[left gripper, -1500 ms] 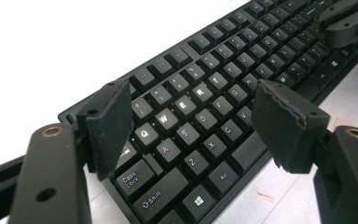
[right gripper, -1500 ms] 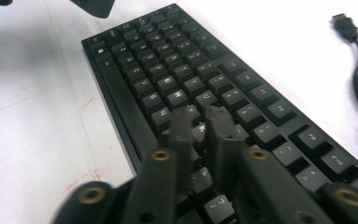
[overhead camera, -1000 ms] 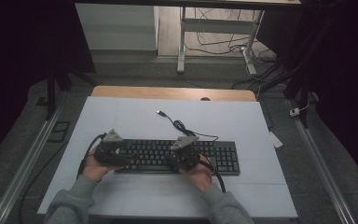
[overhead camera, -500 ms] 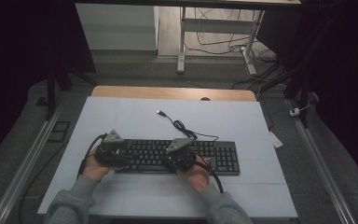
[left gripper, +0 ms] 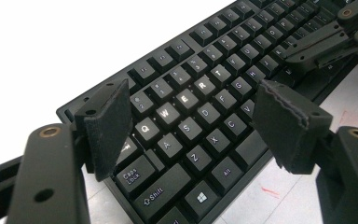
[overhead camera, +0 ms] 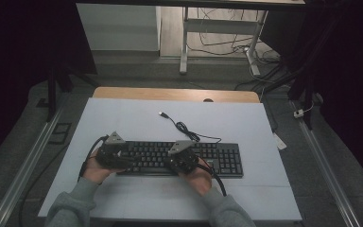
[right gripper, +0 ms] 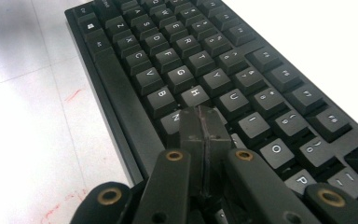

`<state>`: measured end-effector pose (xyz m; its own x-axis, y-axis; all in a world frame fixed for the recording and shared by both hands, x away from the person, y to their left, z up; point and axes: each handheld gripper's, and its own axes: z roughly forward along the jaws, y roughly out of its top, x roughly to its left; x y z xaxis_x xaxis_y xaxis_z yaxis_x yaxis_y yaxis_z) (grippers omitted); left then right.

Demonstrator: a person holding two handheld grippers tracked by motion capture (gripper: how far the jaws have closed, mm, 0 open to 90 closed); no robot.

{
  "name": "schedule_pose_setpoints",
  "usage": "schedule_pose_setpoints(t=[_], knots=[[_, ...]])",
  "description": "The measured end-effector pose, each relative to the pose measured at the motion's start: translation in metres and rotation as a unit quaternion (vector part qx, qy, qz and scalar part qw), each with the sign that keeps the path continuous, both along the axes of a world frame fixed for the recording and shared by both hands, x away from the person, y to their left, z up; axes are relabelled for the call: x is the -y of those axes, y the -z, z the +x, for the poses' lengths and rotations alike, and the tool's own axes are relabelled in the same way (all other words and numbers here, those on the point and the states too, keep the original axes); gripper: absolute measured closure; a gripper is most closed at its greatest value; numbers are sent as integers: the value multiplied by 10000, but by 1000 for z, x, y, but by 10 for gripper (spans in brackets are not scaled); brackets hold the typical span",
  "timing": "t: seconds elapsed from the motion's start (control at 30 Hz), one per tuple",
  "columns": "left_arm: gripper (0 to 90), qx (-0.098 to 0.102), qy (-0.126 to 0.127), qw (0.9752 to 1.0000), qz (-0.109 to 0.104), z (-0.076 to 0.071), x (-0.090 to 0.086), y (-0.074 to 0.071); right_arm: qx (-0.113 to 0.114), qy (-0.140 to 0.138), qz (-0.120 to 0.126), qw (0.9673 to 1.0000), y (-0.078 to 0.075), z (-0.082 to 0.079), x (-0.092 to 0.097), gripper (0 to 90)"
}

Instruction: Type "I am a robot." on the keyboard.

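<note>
Two claws hover over the keyboard (overhead camera: 179,158): the right claw (right gripper: 204,122), pressed together, has shifted left onto the J key; the left claw (left gripper: 191,128) stays spread, so typing continues.

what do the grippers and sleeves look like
Both grippers, left and right, are black with brass-coloured rivets, a grey three-cornered plate on top and a black cable trailing back. The pads are flat, dark and rough-edged. The sleeves are grey.

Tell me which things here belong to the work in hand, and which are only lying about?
In the job:
- keyboard
- left claw, open over the left keys
- right claw, shut, tip at the keys near J

Lying about:
- keyboard's loose cable with its unplugged USB plug
- table
</note>
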<state>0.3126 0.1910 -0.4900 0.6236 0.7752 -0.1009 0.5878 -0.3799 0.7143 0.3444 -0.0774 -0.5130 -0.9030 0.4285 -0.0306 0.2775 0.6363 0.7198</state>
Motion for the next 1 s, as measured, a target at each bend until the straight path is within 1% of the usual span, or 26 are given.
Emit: schedule_pose_setpoints(t=[0.13, 0.17, 0.23, 0.27, 0.43, 0.57, 0.6, 0.67, 0.77, 0.87, 1.0], knots=[[283, -6, -19, 10000, -10, 0, -1, 0, 59, 39, 173, 9998, -5, 0, 5, 894], [283, 4, -31, 10000, -7, 0, -1, 0, 65, 65, 264, 9996, -6, 0, 8, 894], [282, 15, -32, 10000, -8, 0, -1, 0, 88, 103, 332, 9994, -10, 1, 14, 887], [282, 16, -29, 10000, -12, 0, -1, 0, 70, 137, 385, 9991, -11, 1, 16, 870], [282, 24, -33, 10000, -3, 0, -1, 0, 144, 296, 518, 9981, -18, 0, 37, 733], [280, 32, -32, 10000, 1, 0, -1, 0, 148, 465, 579, 9971, -21, 0, 54, 635], [280, 38, -28, 10000, -2, 0, 0, 0, 153, 504, 612, 9967, -21, 0, 59, 620], [280, 56, -15, 10000, 11, -1, 0, 0, 176, 591, 581, 9964, -22, 0, 68, 596], [278, 72, -9, 10000, 17, -1, 0, -1, 208, 722, 623, 9952, -23, 0, 82, 577], [277, 95, -18, 10000, -2, -1, -1, -1, 267, 839, 582, 9944, -25, 0, 96, 568], [276, 101, -15, 9999, 1, -1, -2, -1, 280, 1008, 652, 9924, -27, 1, 115, 565]])
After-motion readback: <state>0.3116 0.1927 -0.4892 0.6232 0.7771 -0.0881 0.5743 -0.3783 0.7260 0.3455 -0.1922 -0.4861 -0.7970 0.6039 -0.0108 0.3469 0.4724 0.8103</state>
